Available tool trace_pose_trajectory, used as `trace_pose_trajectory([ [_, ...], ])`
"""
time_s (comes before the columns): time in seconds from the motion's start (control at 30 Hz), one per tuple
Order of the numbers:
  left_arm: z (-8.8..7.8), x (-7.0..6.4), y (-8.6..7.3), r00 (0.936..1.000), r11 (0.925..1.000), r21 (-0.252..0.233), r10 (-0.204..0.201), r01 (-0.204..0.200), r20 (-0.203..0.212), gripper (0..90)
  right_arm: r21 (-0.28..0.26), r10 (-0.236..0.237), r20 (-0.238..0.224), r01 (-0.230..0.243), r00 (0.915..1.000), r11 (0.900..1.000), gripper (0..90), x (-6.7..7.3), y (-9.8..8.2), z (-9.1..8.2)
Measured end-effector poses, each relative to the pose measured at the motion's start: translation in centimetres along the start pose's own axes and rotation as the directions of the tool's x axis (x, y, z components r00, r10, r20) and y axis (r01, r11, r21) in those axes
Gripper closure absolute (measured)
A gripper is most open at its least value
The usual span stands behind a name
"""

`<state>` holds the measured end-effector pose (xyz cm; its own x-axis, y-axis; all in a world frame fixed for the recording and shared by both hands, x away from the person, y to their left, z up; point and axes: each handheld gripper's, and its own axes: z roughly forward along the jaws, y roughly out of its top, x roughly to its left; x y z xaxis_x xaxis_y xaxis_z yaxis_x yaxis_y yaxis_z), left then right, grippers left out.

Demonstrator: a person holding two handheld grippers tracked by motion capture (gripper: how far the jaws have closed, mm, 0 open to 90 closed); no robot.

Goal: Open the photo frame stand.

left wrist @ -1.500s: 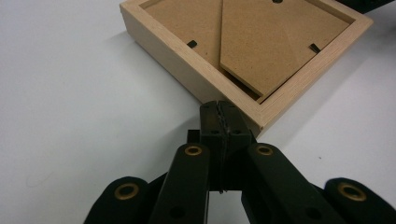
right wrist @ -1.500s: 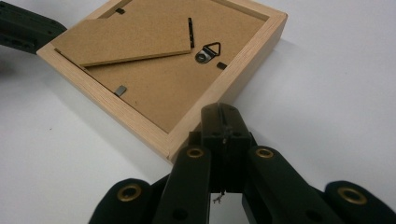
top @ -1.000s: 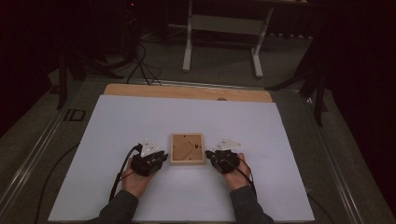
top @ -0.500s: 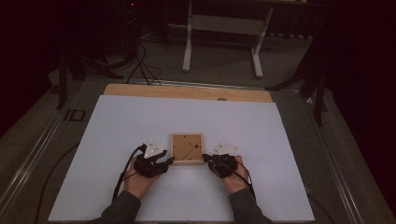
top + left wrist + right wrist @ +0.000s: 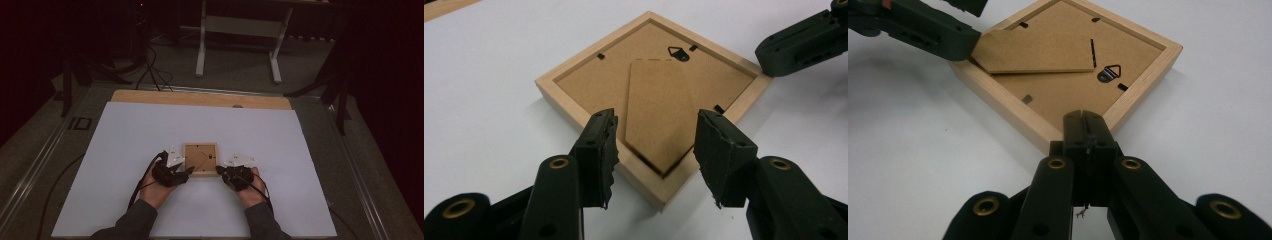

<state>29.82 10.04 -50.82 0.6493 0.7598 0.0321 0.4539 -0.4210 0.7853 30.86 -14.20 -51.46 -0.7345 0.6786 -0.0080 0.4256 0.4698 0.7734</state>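
Basically, picture frame [image 5: 200, 159] lies face-down mid-table [image 5: 125, 130], light, stiff. We've left gripper [image 5: 656, 150] released, jaws just opening at its 7 o'clock corner; right gripper [image 5: 1087, 131] clenched empty against 5 o'clock corner. Take the wooden rim, not the flimsy stand [image 5: 659, 115].

Left gripper [image 5: 656, 155] jaws just opened, now standing apart above the near corner of the picture frame [image 5: 589, 82], pads off it. Hand drawn slightly back toward the near edge of the table [image 5: 125, 130].
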Motion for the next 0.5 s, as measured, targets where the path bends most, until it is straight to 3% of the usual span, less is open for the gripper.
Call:
trace_pose_trajectory([
  [0.5,1.8,-0.3,1.0,0.999,0.9985,0.033,0.044,-0.044,-0.007,46.2,-0.009,0.008,-0.004,-0.008,1.0,1.0,90.0,-0.1,-0.1,0.0],
])
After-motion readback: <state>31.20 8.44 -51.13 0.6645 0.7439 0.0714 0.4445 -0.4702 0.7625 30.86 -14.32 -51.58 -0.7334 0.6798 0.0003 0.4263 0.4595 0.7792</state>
